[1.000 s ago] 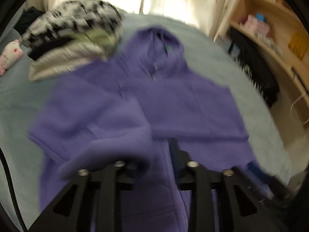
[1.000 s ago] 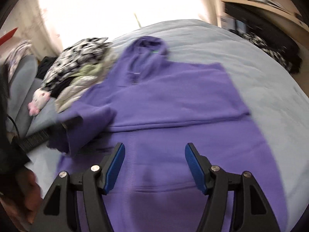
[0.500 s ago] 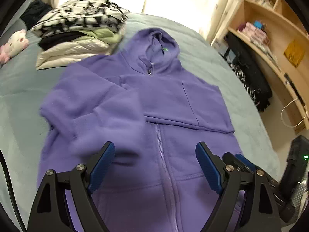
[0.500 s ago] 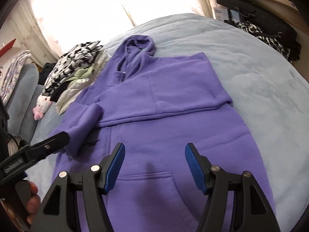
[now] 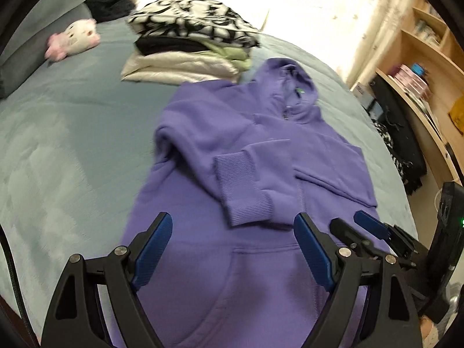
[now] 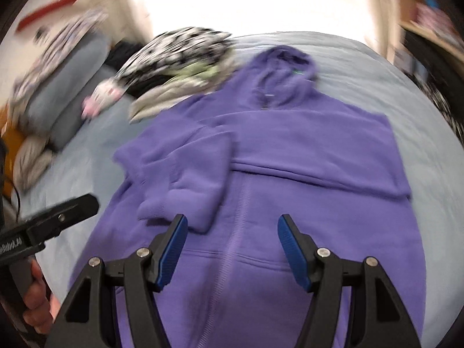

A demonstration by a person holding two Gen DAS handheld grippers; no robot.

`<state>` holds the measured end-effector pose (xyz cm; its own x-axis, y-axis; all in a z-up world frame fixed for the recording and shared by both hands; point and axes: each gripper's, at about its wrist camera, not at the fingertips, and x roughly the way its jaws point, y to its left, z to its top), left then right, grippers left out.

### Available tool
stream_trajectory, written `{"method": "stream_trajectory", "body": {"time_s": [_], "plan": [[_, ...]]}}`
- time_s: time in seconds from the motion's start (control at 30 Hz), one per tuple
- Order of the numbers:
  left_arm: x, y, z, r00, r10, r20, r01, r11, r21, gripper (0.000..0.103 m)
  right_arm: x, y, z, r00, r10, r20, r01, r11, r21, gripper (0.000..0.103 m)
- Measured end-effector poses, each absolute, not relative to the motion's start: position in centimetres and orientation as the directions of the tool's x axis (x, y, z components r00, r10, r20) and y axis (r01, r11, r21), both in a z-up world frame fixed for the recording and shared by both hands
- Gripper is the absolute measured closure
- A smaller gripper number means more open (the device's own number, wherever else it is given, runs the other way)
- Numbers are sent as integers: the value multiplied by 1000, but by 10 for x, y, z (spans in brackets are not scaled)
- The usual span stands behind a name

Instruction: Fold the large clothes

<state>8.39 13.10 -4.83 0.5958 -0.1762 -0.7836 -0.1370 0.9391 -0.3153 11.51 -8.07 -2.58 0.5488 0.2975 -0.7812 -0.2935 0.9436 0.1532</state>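
Folding is mid-way, by my read: both sleeves of the purple fleece zip hoodie (image 5: 261, 174) lie across its chest, spread on the grey-blue bed (image 5: 72, 145) ahead of both tongs. Your left tongs (image 5: 233, 249) and right tongs (image 6: 232, 249) hover wide apart, gripping nothing. Next you likely need the hem, just beneath them, pinched and carried toward the hood. Only the left view shows the ribbed cuff (image 5: 243, 191) sharply; the right view is blurred.

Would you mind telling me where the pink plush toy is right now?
The pink plush toy lies at the left-wrist view's upper left, on the bed, left of the folded clothes pile.
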Motion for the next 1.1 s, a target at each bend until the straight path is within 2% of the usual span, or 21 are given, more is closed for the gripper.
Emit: {"method": "stream_trajectory", "body": {"time_s": [0.27,0.43,0.5,0.53,0.63,0.7,0.8,0.83,0.9,0.93,0.97,1.03,1.1], "plan": [[79,161,-64,590,-166,-790,-180,927,-329,19,116,-5,-52,507,238,-828,-541,836,-91,38],[81,175,-79,563,-177,-807,-215,912,-350,19,123,19,-75,518,141,-844,-576,787,-222,38],[81,177,-82,561,-179,-808,-216,911,-352,19,130,18,-80,516,121,-848,-564,793,-231,48],[81,177,-83,561,-179,-808,-214,912,-351,19,134,15,-79,513,130,-849,-557,802,-213,70],[82,175,-83,565,-176,-806,-207,915,-346,19,148,7,-63,503,175,-847,-539,829,-149,86],[84,173,-83,569,-180,-802,-200,916,-348,19,153,0,-35,550,235,-801,-532,838,-119,86],[86,168,-83,569,-186,-801,-192,917,-350,19,156,-25,21,667,336,-665,-492,869,-54,87],[87,167,-84,567,-189,-802,-189,918,-350,19,159,-40,39,714,352,-605,-457,889,-22,86],[87,163,-85,564,-193,-803,-182,919,-349,19,168,-68,55,767,332,-549,-367,929,49,85],[88,160,-86,561,-195,-805,-176,922,-345,19,178,-87,54,780,300,-549,-296,950,98,82],[88,159,-87,558,-194,-807,-173,924,-342,19,187,-104,47,778,267,-569,-227,963,142,71],[90,156,-89,547,-194,-814,-166,928,-333,19,206,-138,12,696,192,-692,-77,978,195,54],[94,156,-89,538,-194,-821,-160,932,-325,19,216,-165,-35,541,184,-821,9,974,224,54]]}}
